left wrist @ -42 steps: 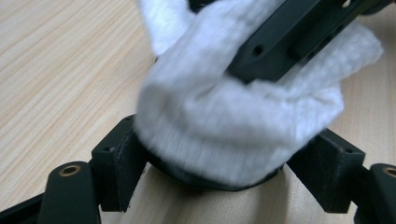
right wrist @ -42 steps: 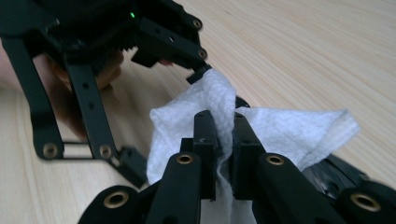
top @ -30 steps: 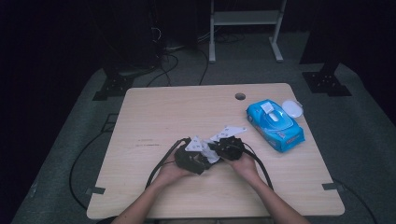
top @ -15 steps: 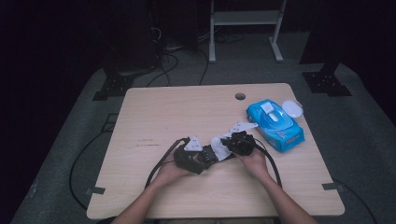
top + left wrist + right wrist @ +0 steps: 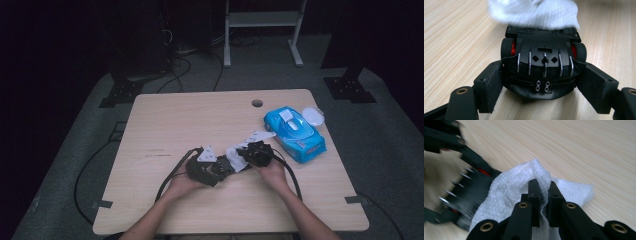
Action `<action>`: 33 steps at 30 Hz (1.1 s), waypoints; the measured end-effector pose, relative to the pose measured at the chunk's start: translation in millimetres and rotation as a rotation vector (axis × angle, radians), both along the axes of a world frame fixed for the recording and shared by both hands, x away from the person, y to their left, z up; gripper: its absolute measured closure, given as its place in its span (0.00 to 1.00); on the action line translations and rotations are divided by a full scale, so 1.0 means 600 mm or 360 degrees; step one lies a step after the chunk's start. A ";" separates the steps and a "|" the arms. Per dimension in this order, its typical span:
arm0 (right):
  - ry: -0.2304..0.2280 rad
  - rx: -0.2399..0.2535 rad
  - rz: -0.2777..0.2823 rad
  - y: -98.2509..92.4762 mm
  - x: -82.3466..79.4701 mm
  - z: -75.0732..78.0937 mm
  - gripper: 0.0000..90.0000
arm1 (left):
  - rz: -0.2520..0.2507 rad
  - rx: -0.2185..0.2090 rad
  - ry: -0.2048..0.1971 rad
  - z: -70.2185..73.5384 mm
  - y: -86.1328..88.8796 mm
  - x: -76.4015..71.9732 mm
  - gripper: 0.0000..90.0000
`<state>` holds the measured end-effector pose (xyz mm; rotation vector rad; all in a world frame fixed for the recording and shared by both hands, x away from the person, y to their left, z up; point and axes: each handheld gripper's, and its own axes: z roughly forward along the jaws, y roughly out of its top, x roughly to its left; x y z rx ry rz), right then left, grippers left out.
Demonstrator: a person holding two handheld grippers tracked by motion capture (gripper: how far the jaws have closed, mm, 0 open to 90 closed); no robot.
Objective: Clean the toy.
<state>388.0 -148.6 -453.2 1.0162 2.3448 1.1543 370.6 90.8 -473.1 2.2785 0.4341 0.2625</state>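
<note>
A black toy car [image 5: 544, 62] with red wheel hubs lies underside-up between the jaws of my left gripper [image 5: 542, 88], whose pads press on its flanks. In the high view that left gripper [image 5: 216, 170] sits at the table's front centre. A crumpled white wipe [image 5: 509, 192] is pinched in my right gripper [image 5: 544, 187], which is shut on it. The wipe [image 5: 534, 12] rests against the far end of the car. Seen from above, the right gripper [image 5: 246, 156] points left toward the car, with the wipe [image 5: 233, 153] between the two grippers.
A blue packet of wipes [image 5: 295, 132] lies right of the grippers, with a white lid [image 5: 313, 116] beside it. The wooden table [image 5: 175, 120] has a cable hole [image 5: 257, 103] near its far edge. Black cables [image 5: 172, 175] trail from both grippers toward the front.
My right gripper has slid to the right and slightly away with the wipe, along the car. The left gripper and car have stayed put.
</note>
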 end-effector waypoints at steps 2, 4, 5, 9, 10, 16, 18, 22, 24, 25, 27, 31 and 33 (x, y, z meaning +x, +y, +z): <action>0.0013 0.0006 -0.0030 -0.020 -0.005 -0.004 0.93 | -0.0001 -0.0005 0.0004 0.000 0.000 0.001 0.27; 0.0020 0.0014 -0.0025 -0.030 -0.016 -0.008 0.93 | 0.0003 -0.0018 0.0011 0.000 0.000 0.002 0.27; 0.0015 0.0016 -0.0016 -0.031 -0.020 -0.009 0.93 | 0.0006 -0.0015 0.0011 0.000 0.000 0.002 0.27; 0.0005 0.0060 0.0114 -0.013 -0.043 -0.008 0.93 | 0.0005 0.0006 0.0005 0.000 -0.001 0.001 0.27; 0.0011 0.0071 0.0147 -0.008 -0.046 -0.007 0.92 | 0.0005 0.0012 0.0004 -0.001 -0.002 0.001 0.27; -0.0029 -0.0014 0.0131 -0.019 -0.046 -0.007 0.93 | 0.0007 0.0006 -0.0004 0.000 0.002 0.001 0.27; 0.0010 0.0011 0.0047 -0.042 -0.037 -0.010 0.93 | 0.0004 0.0009 -0.0002 -0.001 0.002 0.002 0.27; 0.0039 0.0016 -0.0021 -0.067 -0.033 -0.014 0.93 | 0.0002 0.0012 -0.0004 -0.001 0.002 0.002 0.27; 0.0024 -0.0001 -0.0029 -0.065 -0.031 -0.013 0.93 | 0.0004 0.0018 -0.0008 0.000 0.000 0.002 0.27; 0.0022 -0.0006 -0.0032 -0.062 -0.029 -0.012 0.93 | 0.0000 0.0020 -0.0013 0.000 -0.001 0.002 0.27; 0.0023 -0.0005 -0.0042 -0.055 -0.022 -0.011 0.93 | 0.0001 0.0014 -0.0015 0.000 -0.001 0.002 0.27; 0.0030 0.0038 -0.0091 -0.041 0.003 -0.009 0.93 | -0.0007 0.0019 -0.0021 -0.001 -0.001 0.002 0.27; 0.0029 0.0054 -0.0118 -0.035 0.016 -0.009 0.93 | -0.0009 0.0018 -0.0016 0.000 0.000 0.002 0.27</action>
